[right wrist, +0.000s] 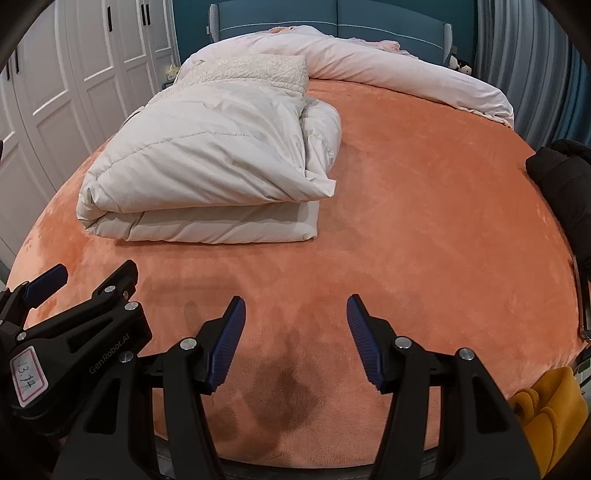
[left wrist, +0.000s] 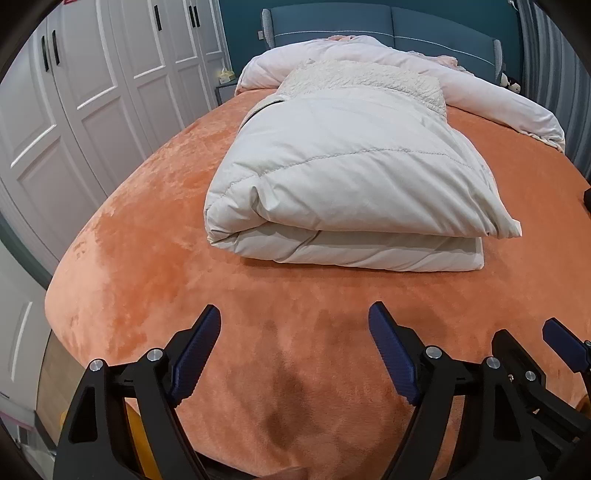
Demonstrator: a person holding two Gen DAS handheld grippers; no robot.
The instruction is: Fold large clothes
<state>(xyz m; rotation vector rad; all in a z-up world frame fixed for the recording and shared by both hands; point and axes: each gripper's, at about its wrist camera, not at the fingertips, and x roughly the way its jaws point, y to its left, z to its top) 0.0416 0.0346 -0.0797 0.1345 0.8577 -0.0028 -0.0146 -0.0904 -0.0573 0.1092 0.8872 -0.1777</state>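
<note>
Lying folded on the orange bedspread (left wrist: 155,229) is a pale quilted coat (left wrist: 343,177), its fleecy collar end toward the blue headboard (left wrist: 388,22) and its doubled lower edge facing the cameras. The left gripper (left wrist: 295,354) is hovering over bare bedspread near the foot of the bed, well short of the coat, its blue-padded jaws standing wide apart with nothing between them. The right gripper (right wrist: 295,339) is hanging just beside it over the same bare patch, its jaws also released and empty, though spread less widely.

Nothing is lying between the grippers and the coat. Beyond the coat a pinkish duvet (left wrist: 461,81) is bunching along the head of the bed. White wardrobe doors (left wrist: 92,74) are lining one side, and a dark garment (right wrist: 565,184) is sitting at the opposite edge, with something yellow (right wrist: 550,410) showing near the foot.

In the right wrist view, the left gripper's body is showing "GenRobot.AI" and a sticker (right wrist: 27,373) handwritten "13.14".
</note>
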